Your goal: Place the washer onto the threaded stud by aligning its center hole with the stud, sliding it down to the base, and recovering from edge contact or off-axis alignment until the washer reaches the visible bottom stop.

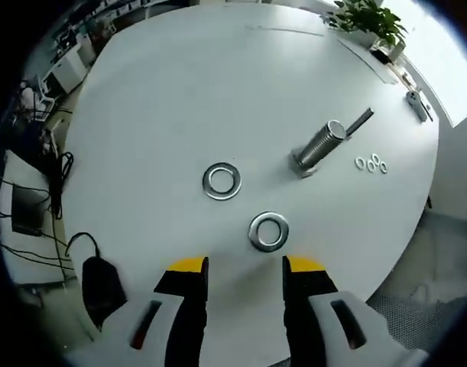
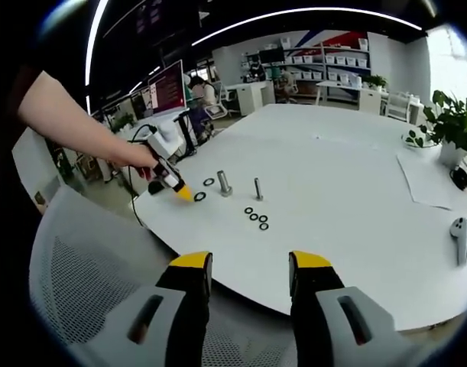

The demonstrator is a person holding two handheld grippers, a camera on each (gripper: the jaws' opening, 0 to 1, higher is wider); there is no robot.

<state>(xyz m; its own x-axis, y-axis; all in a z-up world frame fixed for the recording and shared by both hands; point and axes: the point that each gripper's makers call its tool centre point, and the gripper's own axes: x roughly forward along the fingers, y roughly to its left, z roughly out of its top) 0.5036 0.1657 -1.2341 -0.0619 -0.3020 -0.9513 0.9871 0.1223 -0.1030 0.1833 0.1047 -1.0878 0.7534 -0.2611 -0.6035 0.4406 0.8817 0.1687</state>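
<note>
Your round white tabletop (image 1: 179,99) carries everything. In the left gripper view the thick threaded steel stud (image 1: 319,145) stands at two o'clock from your left claw (image 1: 245,267), whose jaws are spread and empty. One flat steel washer (image 1: 268,231) lies just ahead of them, another washer (image 1: 222,181) at eleven o'clock. Your right claw (image 2: 248,264) is spread too, off the tabletop's edge

Ahead of me, two steel washers (image 1: 268,232) flat on the desk (image 1: 164,107), threaded stud (image 1: 319,145) upright just beyond.
</note>
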